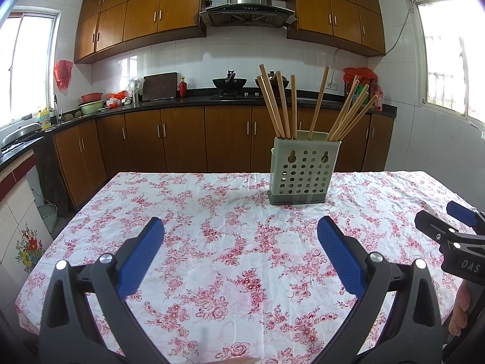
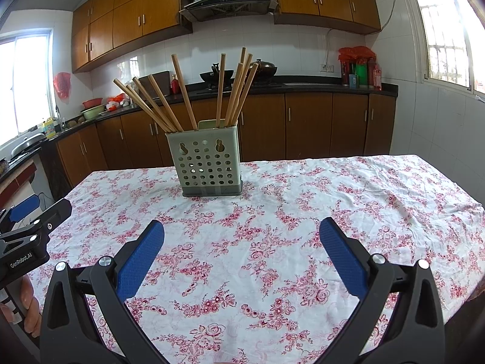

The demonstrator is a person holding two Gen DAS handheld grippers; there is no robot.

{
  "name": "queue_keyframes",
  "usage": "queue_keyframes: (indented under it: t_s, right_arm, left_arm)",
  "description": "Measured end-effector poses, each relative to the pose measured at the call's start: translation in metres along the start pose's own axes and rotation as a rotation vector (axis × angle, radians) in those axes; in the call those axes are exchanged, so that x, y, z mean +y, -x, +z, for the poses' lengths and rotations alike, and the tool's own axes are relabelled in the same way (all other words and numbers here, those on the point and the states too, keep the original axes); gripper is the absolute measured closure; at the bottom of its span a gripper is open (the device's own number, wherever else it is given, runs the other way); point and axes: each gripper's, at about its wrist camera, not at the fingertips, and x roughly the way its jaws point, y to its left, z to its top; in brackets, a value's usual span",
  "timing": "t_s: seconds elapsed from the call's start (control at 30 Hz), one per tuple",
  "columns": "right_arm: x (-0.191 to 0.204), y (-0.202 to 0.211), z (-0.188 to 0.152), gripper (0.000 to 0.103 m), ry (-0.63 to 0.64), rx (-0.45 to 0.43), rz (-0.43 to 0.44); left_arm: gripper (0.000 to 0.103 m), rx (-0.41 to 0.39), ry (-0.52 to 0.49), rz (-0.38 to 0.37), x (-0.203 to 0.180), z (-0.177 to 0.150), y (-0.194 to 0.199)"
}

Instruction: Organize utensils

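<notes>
Kitchen table under a floral tablecloth (image 1: pixel 230 273), both grippers idle above it.

Wooden chopsticks (image 1: pixel 283 106) stand fanned in a perforated green holder (image 1: pixel 303 171) toward the far side of the cloth, perhaps ten of them. Left gripper (image 1: pixel 241 227) and right gripper (image 2: pixel 241 229) hover near the table's front edge, jaws spread wide, gripping nothing.

Bright daylight enters through the windows (image 1: pixel 448 57) at 9 and 3 o'clock, blown out to white glare. The tablecloth (image 1: pixel 230 242) is evenly lit, with only soft shadows. Focus is sharp at centre; fisheye bending curves the cabinets (image 2: pixel 130 15), and black vignetting fills the corners
</notes>
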Motion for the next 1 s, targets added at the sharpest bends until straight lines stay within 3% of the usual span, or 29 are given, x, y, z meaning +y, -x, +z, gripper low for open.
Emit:
queue_keyframes:
  t_s: [1.0]
  right_arm:
    - [-0.0004,-0.0001,-0.0014,0.002,-0.005,0.001,0.002]
  left_arm:
    - [0.004,0.006,0.001,-0.002,0.0013,-0.0028,-0.0028]
